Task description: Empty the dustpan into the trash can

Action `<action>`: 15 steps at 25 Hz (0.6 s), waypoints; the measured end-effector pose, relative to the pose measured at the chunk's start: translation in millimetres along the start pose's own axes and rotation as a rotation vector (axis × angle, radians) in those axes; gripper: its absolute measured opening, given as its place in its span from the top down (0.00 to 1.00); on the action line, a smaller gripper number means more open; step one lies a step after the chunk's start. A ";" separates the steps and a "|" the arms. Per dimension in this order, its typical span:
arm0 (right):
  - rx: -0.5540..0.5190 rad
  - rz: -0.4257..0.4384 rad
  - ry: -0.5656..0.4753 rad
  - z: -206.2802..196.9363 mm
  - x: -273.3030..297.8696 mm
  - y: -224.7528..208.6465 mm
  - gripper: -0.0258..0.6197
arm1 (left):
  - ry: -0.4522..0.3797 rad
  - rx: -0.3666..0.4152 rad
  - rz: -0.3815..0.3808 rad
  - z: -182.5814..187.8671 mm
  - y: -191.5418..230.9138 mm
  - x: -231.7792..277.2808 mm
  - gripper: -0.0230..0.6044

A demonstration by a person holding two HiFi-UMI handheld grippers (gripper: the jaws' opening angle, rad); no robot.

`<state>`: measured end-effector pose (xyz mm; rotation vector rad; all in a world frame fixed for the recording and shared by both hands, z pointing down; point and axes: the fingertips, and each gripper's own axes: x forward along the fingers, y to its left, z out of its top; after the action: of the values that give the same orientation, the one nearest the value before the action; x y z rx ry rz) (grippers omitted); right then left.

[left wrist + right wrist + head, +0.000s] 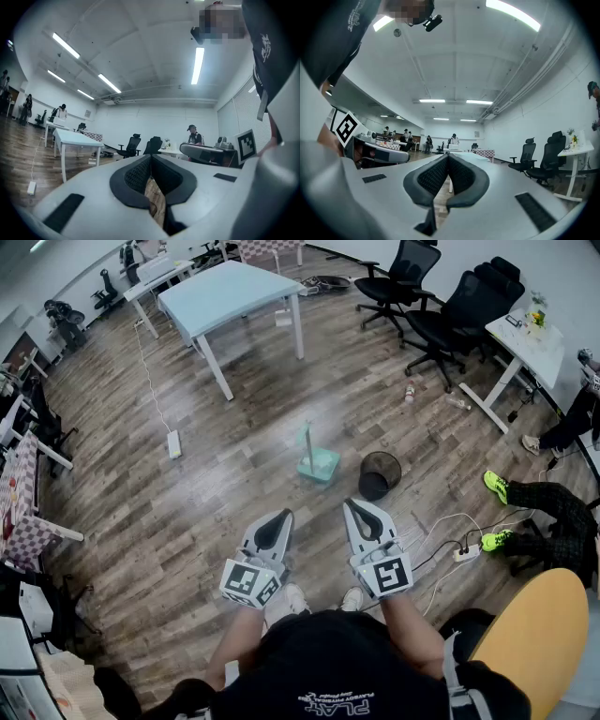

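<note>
A teal dustpan (319, 465) with an upright handle stands on the wood floor ahead of me. Just to its right is a black mesh trash can (380, 474). My left gripper (283, 515) and right gripper (350, 504) are held side by side in front of my body, short of both objects and touching neither. Each one's jaws meet at the tips with nothing between them. The left gripper view looks level along the left gripper (151, 157) into the room; the right gripper view does the same along the right gripper (448, 157). Neither gripper view shows the dustpan or the can.
A light-blue table (234, 292) stands far ahead, black office chairs (450, 310) and a white desk (530, 343) at the right. A power strip (173, 443) with its cable lies left; another (466, 552) lies right, near a seated person's green shoes (497, 486). A yellow round top (544, 634) is beside me.
</note>
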<state>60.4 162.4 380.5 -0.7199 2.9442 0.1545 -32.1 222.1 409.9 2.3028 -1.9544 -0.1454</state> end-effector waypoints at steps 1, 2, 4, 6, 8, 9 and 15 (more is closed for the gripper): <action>0.000 0.001 -0.004 1.0 1.7 1.3 0.92 | 0.000 0.004 -0.003 -0.5 0.9 0.5 0.92; -0.001 0.002 -0.007 1.7 3.1 2.4 0.92 | 0.000 0.008 -0.006 -1.0 1.6 1.0 0.92; -0.002 0.004 -0.010 1.5 4.5 3.8 0.92 | 0.003 0.015 -0.007 -2.1 2.0 1.6 0.92; -0.006 0.008 -0.008 -0.4 4.3 4.6 0.92 | 0.007 0.018 -0.003 -3.2 1.6 1.8 0.92; -0.004 0.008 -0.007 -1.4 3.8 5.2 0.92 | 0.007 0.019 -0.004 -3.8 1.2 1.7 0.92; -0.002 0.007 -0.008 -1.5 4.2 5.8 0.92 | 0.007 0.022 -0.006 -3.7 1.4 1.7 0.92; 0.017 -0.028 -0.005 -3.9 12.3 6.6 0.92 | 0.024 0.061 -0.003 -1.8 13.1 4.9 0.92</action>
<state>46.2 162.2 383.3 -0.7572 2.9255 0.1284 -43.9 215.2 413.6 2.3338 -1.9702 -0.0590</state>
